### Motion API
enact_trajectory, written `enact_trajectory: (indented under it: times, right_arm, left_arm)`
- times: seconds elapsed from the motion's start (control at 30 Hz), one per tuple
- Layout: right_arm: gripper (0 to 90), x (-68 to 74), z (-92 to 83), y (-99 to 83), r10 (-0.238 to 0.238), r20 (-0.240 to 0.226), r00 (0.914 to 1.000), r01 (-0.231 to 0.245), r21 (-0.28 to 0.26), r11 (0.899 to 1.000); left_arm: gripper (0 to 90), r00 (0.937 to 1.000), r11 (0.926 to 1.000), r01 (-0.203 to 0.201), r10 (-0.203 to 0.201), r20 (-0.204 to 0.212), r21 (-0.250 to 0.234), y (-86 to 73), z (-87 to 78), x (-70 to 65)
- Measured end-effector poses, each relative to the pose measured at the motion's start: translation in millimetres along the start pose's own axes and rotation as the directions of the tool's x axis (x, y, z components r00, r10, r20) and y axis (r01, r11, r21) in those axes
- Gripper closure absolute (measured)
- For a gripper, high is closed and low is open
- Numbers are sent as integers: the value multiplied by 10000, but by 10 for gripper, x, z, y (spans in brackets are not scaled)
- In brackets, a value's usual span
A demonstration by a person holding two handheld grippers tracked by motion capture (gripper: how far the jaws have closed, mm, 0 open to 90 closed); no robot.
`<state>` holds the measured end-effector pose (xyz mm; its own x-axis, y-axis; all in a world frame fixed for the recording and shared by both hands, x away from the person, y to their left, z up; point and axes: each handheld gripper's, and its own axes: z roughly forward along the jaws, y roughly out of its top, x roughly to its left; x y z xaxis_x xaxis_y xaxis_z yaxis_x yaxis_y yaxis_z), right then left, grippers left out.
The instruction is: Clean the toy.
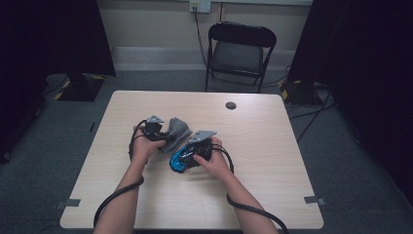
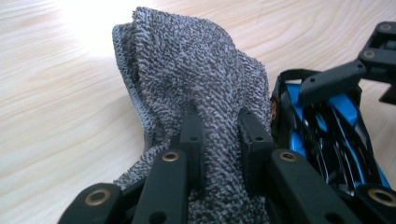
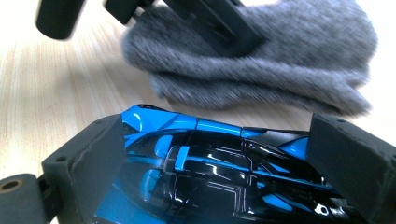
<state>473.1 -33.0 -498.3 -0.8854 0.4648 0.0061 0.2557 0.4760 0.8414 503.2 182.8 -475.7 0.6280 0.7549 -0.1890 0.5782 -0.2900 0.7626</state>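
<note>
Bare forearms, no sleeves. Matte black two-jaw left gripper and right gripper: brass-ringed pivots, grey three-cornered top plates, thick black trailing cables.

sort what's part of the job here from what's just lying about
In the job: grey cloth clamped in the left gripper; blue and black toy car between the right gripper jaws.

Lying about: folding chair, wall socket.

A black folding chair stands on grey carpet behind the table.
</note>
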Motion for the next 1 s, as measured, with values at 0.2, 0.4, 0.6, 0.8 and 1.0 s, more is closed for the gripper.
enact_trajectory:
  times: [0.2,0.4,0.6,0.8,1.0]
  right_arm:
    - [45,-1,1,0,5,-9,10000,-5,1,10000]
    - [45,-2,0,1,2,-19,10000,-2,16,10000]
    - [45,-10,1,0,-32,-39,10000,32,24,10000]
    - [46,-11,1,0,-32,-52,10000,32,19,10000]
    - [45,-7,1,1,-30,-53,10000,30,21,10000]
  left_arm:
    - [748,9997,9993,-224,227,-96,285,42,199,-85]
    - [745,9984,9975,-500,486,273,501,64,310,-154]
    - [754,9966,9946,-770,746,353,698,79,315,-207]
    - [761,9959,9956,-700,661,621,630,31,267,-182]
    - [761,9952,9963,-650,607,763,561,-18,213,-167]
